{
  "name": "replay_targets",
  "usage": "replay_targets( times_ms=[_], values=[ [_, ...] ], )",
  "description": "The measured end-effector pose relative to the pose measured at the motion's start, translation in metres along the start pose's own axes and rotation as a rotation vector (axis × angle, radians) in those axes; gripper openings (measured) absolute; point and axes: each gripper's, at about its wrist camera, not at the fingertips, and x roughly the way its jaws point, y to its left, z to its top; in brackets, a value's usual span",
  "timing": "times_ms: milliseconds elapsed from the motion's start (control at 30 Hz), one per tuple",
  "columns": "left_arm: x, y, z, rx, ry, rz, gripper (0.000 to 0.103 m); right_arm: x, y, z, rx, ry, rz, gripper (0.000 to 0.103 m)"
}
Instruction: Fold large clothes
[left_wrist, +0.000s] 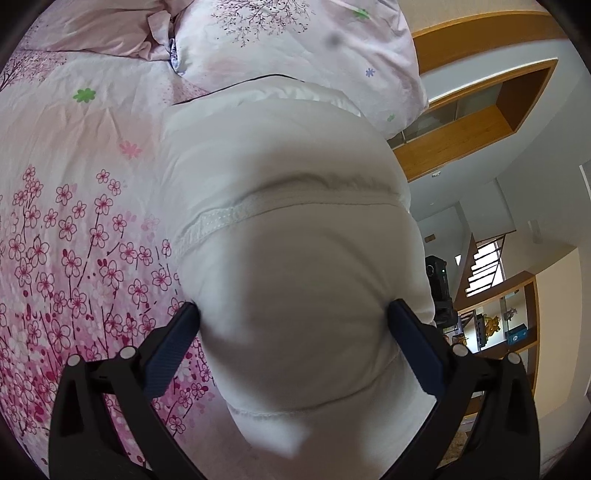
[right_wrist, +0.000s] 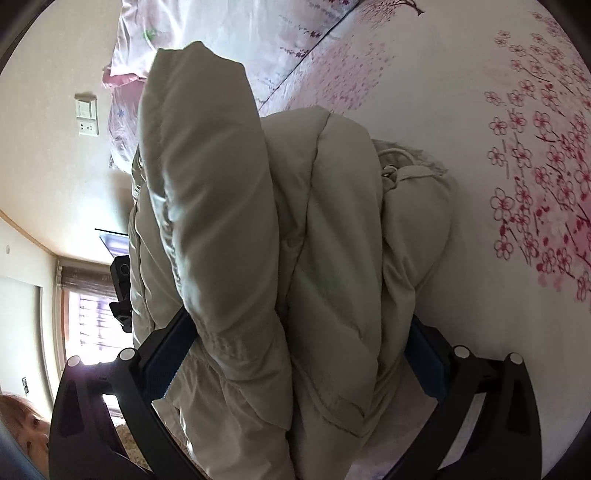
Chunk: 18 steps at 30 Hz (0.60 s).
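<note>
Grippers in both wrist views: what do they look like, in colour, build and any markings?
Both look alike. The left gripper and right gripper each have a black frame with cut-out, triangular openings, round silver pivot pins at the linkage joints, and two flat dark blue fingers with finely ribbed pads. No cables, labels or sleeves are visible.

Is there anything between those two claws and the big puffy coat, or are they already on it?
Nothing visible stands between. The left claw has its fingers pressed against a thick bundle of the puffy coat, and the right claw likewise squeezes a bunched part of it, above the flowered bedspread.
</note>
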Motion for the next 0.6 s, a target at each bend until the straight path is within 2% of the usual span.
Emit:
replay_targets(
  times_ms=[100,133,167,233,333,400,600],
  values=[
    [0.0,0.003,0.0,-0.013,0.002,-0.009,0.101,0.002,0.002,0.0,-0.008,-0.016,0.003,0.102],
    [0.0,0.004,0.0,-0.021,0.003,-0.016,0.101,0.004,0.004,0.0,-0.01,-0.03,0.015,0.091],
    [0.0,0.004,0.0,-0.025,0.0,-0.021,0.101,0.006,0.003,-0.001,-0.007,-0.033,0.046,0.086],
    [-0.001,0.004,-0.001,-0.03,-0.011,-0.03,0.099,0.005,0.002,-0.004,-0.012,-0.056,0.088,0.069],
    [-0.005,0.0,-0.003,-0.012,-0.034,-0.036,0.086,0.002,0.004,-0.011,-0.028,-0.099,0.112,0.056],
    [-0.009,-0.003,-0.005,0.005,-0.044,-0.033,0.077,-0.001,0.005,-0.015,-0.038,-0.116,0.119,0.052],
    [-0.018,-0.01,-0.006,0.04,-0.057,-0.042,0.069,-0.007,0.015,-0.02,-0.072,-0.142,0.113,0.043]
  ],
)
